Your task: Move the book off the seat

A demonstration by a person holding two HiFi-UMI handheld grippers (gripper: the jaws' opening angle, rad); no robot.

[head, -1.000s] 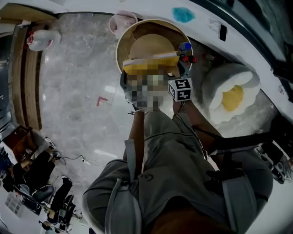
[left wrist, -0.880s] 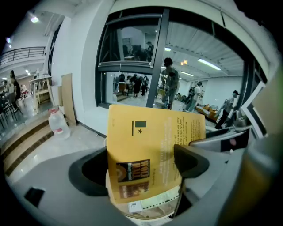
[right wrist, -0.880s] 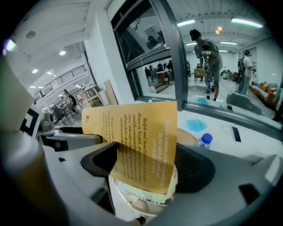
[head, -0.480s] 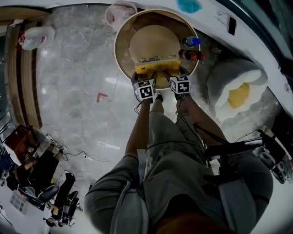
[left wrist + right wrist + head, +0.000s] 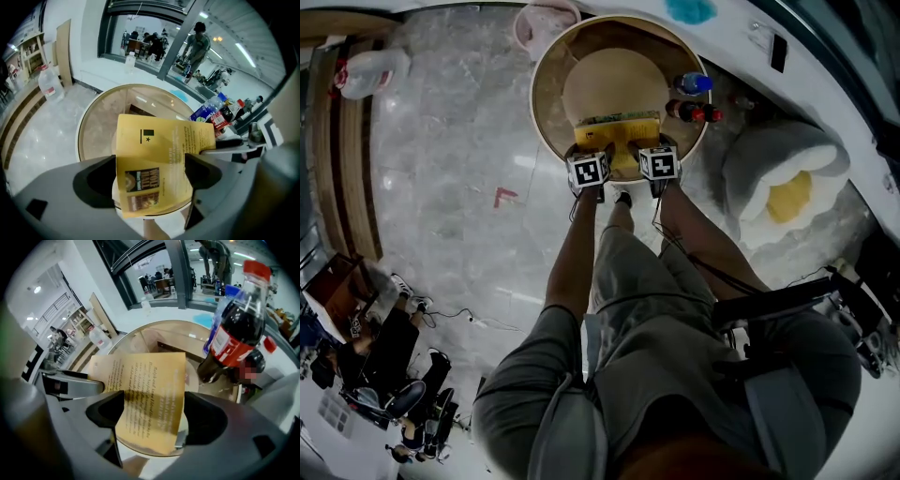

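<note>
A yellow paperback book [image 5: 619, 133] is held level over the near part of the round seat, a wicker bowl chair [image 5: 546, 112] with a beige cushion [image 5: 609, 80]. My left gripper [image 5: 592, 152] is shut on the book's left end and my right gripper [image 5: 650, 146] on its right end. In the left gripper view the book's back cover [image 5: 154, 159] fills the gap between the jaws of the left gripper [image 5: 150, 174]. In the right gripper view a printed yellow page of the book [image 5: 149, 390] sits between the jaws of the right gripper [image 5: 153, 416].
Two cola bottles [image 5: 694, 114] and a blue-capped bottle [image 5: 694, 84] stand at the seat's right rim; one cola bottle [image 5: 236, 324] is close to my right gripper. An egg-shaped cushion [image 5: 783, 192] lies to the right, a water jug [image 5: 366, 75] far left on the marble floor.
Both grippers have moved down and away from the head camera with the book still between them. It now lies lower, over the seat's near edge.
</note>
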